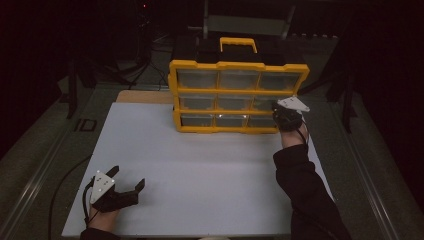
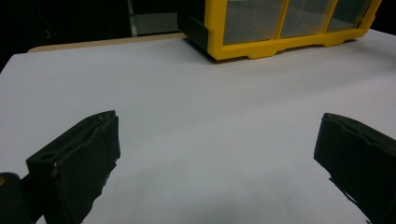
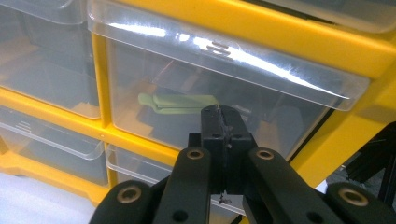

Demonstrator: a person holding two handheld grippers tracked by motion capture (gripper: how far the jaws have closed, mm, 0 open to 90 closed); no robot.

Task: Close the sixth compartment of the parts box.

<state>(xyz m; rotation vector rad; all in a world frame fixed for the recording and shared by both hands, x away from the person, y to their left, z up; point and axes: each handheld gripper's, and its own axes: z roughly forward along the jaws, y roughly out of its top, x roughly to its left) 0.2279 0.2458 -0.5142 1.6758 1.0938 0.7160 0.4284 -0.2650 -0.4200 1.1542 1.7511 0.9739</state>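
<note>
Right gripper point(image 3: 223, 122), jaws pressed together holding nothing, is sitting at the yellow drawer cabinet's point(image 1: 238, 91) middle-row right drawer point(image 3: 219, 88), green item point(image 3: 178, 102) inside. Left gripper point(image 1: 129, 184), jaws wide, is resting well in front of the cabinet.

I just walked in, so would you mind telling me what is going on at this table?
A person works with two handheld grippers at a yellow drawer organizer standing on a white table. The right gripper, jaws shut, is pressed up to the clear front of the middle-row right drawer, which holds a pale green object. Whether it touches the drawer is hard to tell. The left gripper rests near the table's front left corner, jaws open and empty.
</note>
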